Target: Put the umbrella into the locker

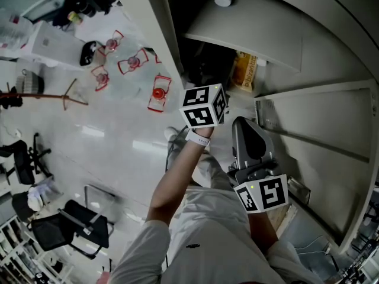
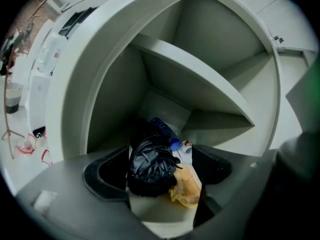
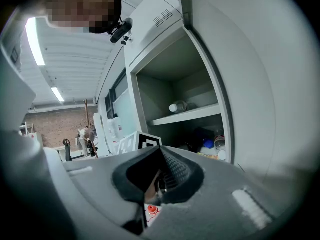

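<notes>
Two grippers, one busy. The left gripper [image 2: 159, 174] reaches into the lower compartment of the open locker [image 2: 115, 99], under the shelf [image 2: 195, 76]. Its jaws stand well apart, with the umbrella [image 2: 149, 164] in the gap between them, nearer the left jaw (contact with that pad cannot be settled from this angle). Neither pad visibly presses it, so I read the umbrella as resting on the compartment floor, not carried. Judgement: the jaws are spread so the tool can draw back without dragging the bundle out.

The right gripper [image 3: 159, 181] has its jaws closed on each other with nothing between them. It is held outside the locker, nearer the person than the left gripper, probably just to keep the opening clear.

Umbrella: black, folded short, fabric crumpled into glossy pleats, a rounded bundle roughly end-on to the left gripper. A yellow packet [image 2: 187, 188] touches it on the right. A blue-capped bottle [image 2: 175, 145] lies beyond, toward the back wall.
</notes>
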A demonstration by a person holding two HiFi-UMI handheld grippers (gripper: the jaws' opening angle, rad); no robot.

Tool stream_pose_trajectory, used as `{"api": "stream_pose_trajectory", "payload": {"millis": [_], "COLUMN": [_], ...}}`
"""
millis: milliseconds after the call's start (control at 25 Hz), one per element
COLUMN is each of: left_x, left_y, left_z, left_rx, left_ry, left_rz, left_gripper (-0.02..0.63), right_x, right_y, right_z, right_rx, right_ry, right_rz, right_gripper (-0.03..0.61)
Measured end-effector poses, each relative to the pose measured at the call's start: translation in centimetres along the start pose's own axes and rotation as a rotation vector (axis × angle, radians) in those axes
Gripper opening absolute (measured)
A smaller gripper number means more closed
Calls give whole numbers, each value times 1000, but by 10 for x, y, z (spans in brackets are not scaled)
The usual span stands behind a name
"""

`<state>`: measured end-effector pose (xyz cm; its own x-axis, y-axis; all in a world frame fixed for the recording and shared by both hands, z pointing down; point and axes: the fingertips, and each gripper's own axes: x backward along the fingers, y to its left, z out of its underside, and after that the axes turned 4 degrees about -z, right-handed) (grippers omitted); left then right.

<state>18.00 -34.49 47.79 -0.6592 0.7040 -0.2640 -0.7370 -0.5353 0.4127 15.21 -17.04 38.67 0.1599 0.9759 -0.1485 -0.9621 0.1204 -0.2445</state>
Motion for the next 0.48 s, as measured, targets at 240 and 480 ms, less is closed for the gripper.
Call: {"api": "stream_pose_trajectory", "payload": {"millis": [240,480], "left_x": [15,19], "left_y": [-1,8], "left_z": [8,20], "left_rx": [-64,-120], "left_ry": [44,90], "left_rz": [-8,-42], "left_gripper": [383,296], "right_x": [7,9], "right_y": [3,5], "right_z": [-3,-5], "right_rx": [-4,-12], "right_ry": [-17,-23], "right_rz": [-8,-14], "right_gripper": [2,2]}}
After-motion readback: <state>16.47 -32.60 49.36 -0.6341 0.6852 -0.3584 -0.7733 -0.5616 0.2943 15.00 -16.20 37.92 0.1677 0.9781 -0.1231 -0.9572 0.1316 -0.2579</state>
